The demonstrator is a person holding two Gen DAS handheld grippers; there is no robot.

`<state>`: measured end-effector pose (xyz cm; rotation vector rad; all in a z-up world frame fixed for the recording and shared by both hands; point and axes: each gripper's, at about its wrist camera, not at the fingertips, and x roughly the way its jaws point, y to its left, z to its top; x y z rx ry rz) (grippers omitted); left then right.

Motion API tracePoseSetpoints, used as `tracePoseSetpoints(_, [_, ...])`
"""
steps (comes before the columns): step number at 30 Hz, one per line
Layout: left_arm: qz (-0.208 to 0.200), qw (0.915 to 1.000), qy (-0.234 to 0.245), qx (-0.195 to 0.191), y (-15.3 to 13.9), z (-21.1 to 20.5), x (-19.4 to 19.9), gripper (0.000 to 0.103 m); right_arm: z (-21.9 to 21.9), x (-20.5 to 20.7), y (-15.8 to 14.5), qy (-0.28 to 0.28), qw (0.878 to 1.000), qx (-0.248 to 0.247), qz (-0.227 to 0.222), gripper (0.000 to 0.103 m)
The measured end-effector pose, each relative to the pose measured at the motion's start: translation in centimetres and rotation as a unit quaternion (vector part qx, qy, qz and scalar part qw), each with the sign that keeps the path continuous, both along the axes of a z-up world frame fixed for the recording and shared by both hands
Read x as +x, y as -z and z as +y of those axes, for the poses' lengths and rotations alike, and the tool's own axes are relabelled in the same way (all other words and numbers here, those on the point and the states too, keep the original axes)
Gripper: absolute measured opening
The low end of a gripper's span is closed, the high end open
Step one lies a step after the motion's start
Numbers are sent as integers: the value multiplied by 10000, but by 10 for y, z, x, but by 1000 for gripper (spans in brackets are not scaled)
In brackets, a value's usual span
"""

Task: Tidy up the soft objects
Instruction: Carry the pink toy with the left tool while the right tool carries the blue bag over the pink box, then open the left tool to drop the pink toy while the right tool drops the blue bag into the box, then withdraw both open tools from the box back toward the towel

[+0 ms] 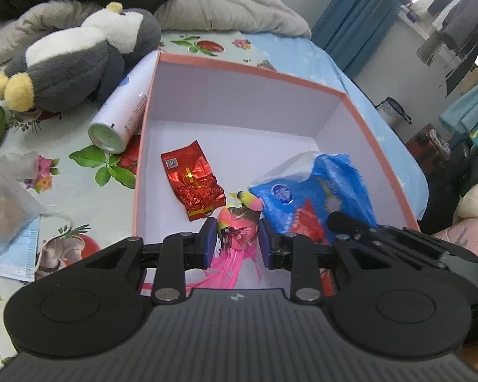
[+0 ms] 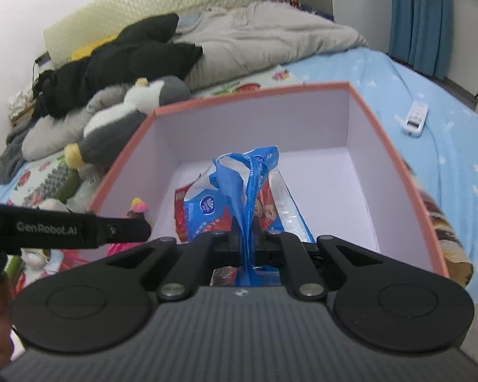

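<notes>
A pink-rimmed box (image 1: 239,70) with white walls stands on the bed; it also shows in the right wrist view (image 2: 398,165). My left gripper (image 1: 235,238) is shut on a pink feathered toy (image 1: 239,226) held over the box's near edge. My right gripper (image 2: 246,245) is shut on a blue plastic bag (image 2: 248,184) and holds it inside the box; the bag also shows in the left wrist view (image 1: 315,191). A red foil packet (image 1: 191,178) lies on the box floor. A grey and white penguin plush (image 1: 76,60) lies left of the box.
A white spray can (image 1: 121,114) lies against the box's left wall. A face mask (image 1: 12,248) and a translucent pouch (image 1: 3,200) lie at the left. A grey blanket (image 2: 255,41) and black clothes (image 2: 127,57) are behind. A white remote (image 2: 416,117) lies to the right.
</notes>
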<state>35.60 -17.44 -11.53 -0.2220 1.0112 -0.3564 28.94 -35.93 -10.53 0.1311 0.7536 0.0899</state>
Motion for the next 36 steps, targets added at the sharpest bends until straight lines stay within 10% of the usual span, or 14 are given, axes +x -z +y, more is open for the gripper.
tracePoseSetpoints(6, [28,10000,32,33,7,-5,4,33,-4,7,11,-24,9999,23,159,11])
tracePoseSetpoints(10, [15,9999,-26,112,2,-5,1,60,-8,5,11,10,9997,124,214,18])
tracePoseSetpoints(13, [-143,9999,-6,17,-8,-1,-7,60,-9,3,9,67,9996,183,227,34])
tracePoseSetpoints(36, [-955,9949,-309,111,-101,54,-152,60,17,-111,-74,-239,9974,404,-552,34])
